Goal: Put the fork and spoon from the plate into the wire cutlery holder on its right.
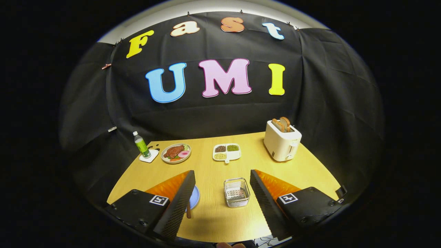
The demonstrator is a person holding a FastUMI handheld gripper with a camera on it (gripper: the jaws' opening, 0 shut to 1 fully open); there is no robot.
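Note:
My gripper [222,177] hangs above the wooden table [310,168], open, with nothing between its fingers. A pale blue plate [194,197] lies mostly hidden behind the left finger [182,196]; only its right rim shows. A brown handle [188,213] sticks out below that rim toward me; whether it belongs to the fork or the spoon I cannot tell. The wire cutlery holder [236,192], a low square metal basket, stands between the fingers, closer to the right finger [263,196], and looks empty.
Farther back on the table are a white toaster [281,141] holding bread slices, a white divided dish [226,152] of grains, a plate of food [176,153] and a green bottle [141,144] on a white coaster. Black cloth walls in the table behind and on both sides.

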